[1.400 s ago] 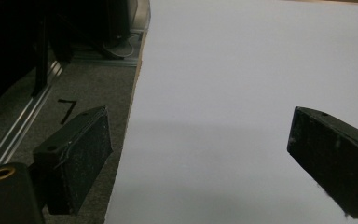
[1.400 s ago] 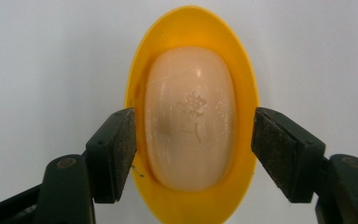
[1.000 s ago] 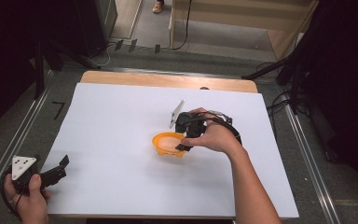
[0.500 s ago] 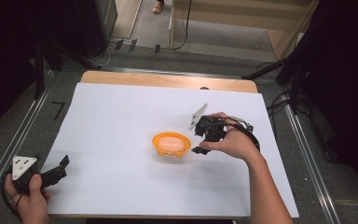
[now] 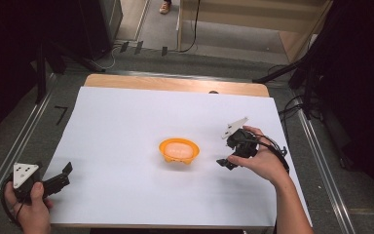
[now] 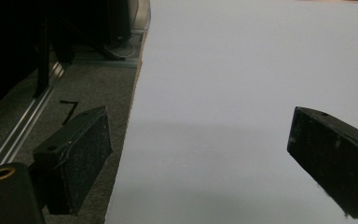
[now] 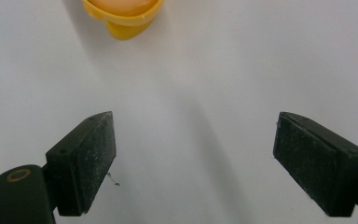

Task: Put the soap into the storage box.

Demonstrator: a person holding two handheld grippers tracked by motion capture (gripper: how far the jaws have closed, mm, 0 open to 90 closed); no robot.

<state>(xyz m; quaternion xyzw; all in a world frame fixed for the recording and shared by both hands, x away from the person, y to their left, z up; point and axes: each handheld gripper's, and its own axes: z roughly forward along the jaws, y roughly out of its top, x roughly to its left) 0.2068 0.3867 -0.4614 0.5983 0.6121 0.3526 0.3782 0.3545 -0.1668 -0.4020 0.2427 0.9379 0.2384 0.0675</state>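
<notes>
A: Backing off the orange bowl point(image 5: 178, 150) w/ my right gripper point(image 5: 230, 157). Its jaws have just been opening and now stand wide, nothing between them, only white table cover point(image 5: 126, 122) under the pads.

B: So where's the bowl sitting?

A: Upright near the middle of the table. My right gripper is to the right of it, clearly apart. In the right gripper view the bowl point(image 7: 122, 13) sits at the far top edge, ahead of the jaws and a bit to their left.

B: Which step are we on, then?

A: Looks like release and retreat, I'd say. The bowl stands free with nothing touching it. Next move prob. calls for clearing the right hand point(image 5: 263, 163) further, or lining up again if the bowl needs another shift; I'd want the jaws centred on the rim before closing.

B: And the left?

A: Left gripper point(image 5: 61, 178) parked at the near left corner, held in the left hand point(image 5: 29, 207). Jaws wide apart, empty, one over the cover's edge and the floor beside it.

B: Anything you can't read?

A: Bowl is cut off by the frame in the right gripper view, so rim detail is lost. What's inside looks pale, can't tell if it's contents or glare. Right fingertips are partly masked by the hand from above.
</notes>
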